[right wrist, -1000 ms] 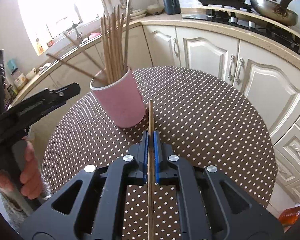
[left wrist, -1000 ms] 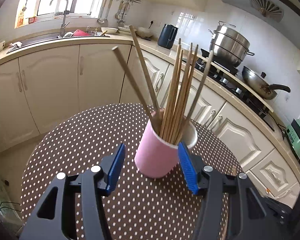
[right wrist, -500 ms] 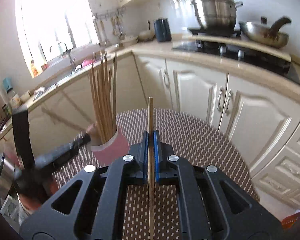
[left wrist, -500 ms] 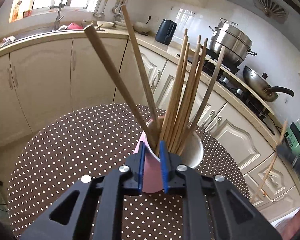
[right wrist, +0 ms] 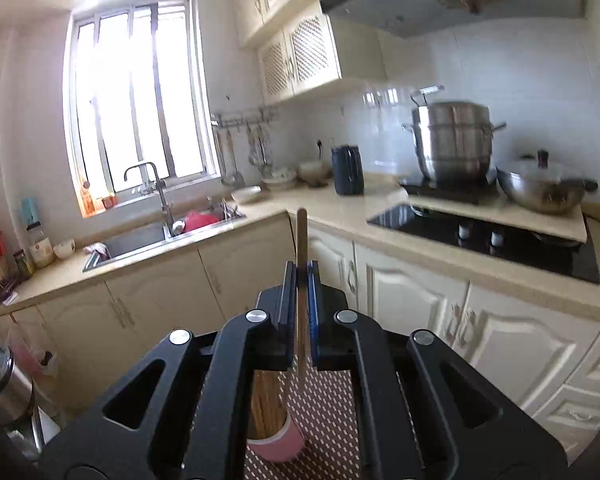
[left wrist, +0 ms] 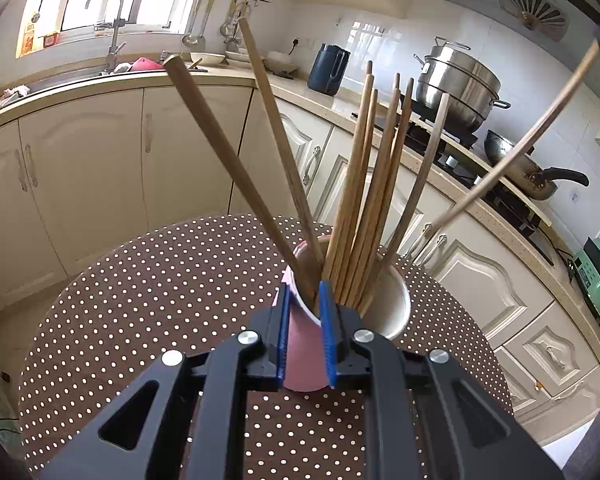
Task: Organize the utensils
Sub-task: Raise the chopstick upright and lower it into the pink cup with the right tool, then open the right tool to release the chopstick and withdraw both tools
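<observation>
A pink cup [left wrist: 304, 364] holding several wooden chopsticks [left wrist: 364, 184] stands on the round brown dotted table [left wrist: 140, 300]. My left gripper [left wrist: 306, 312] is shut on the cup's near wall, one blue pad outside and one inside the rim. My right gripper [right wrist: 301, 276] is shut on a single chopstick [right wrist: 302, 236], which sticks up past its fingertips. It hangs high above the table, with the cup [right wrist: 278, 442] far below it. In the left wrist view that held chopstick [left wrist: 520, 152] slants down from the upper right toward the cup.
A cream counter runs behind the table, with a sink [right wrist: 140, 240], a dark kettle [right wrist: 347, 170], a steel steamer pot [right wrist: 452, 140] and a wok [right wrist: 544, 192] by the black hob [right wrist: 480, 236]. Cabinet doors [left wrist: 80, 168] stand close behind the table.
The left jaws went from wide around the cup to shut on its wall. The right gripper rose with its chopstick from table height to well above the cup.
</observation>
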The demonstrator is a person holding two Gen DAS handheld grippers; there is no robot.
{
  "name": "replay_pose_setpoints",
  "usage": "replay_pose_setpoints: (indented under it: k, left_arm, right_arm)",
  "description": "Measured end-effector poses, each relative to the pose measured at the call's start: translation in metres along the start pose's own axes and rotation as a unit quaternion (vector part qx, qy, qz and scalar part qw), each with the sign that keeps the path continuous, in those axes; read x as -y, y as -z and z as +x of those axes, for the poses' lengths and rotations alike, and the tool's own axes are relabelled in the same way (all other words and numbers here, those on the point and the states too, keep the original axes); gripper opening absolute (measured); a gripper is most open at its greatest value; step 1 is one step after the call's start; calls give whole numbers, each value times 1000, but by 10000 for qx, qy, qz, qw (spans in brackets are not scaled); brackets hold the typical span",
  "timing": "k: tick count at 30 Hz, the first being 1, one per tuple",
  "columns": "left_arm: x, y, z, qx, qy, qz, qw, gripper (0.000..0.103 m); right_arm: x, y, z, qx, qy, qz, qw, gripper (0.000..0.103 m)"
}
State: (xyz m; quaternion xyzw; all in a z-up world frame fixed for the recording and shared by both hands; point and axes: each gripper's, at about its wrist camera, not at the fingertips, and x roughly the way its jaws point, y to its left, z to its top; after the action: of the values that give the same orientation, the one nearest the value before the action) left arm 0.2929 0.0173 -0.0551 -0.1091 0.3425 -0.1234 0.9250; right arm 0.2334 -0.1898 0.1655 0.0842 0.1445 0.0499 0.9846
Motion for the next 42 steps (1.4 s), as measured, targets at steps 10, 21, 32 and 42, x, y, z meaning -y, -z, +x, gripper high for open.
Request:
replay_pose_setpoints:
  k: [10,21,32,42]
  left_arm:
    - [3,1,0,33,-36,97,9999,15]
    - [5,3,-1,87,-46,163,9998,15]
    - [6,2,-1,112,-58,194,9997,15]
    - [15,7,-2,223,-188,366,9989,15]
  right_arm:
    - [-34,-29,-3,252,-266,-270,9990,6]
    - [-41,80,106,-1357,9,-549,9892,6]
    - [-13,147,119,-2080,191,-501,9767,18]
    - [7,165,87,-2017,371,-368,9780,58]
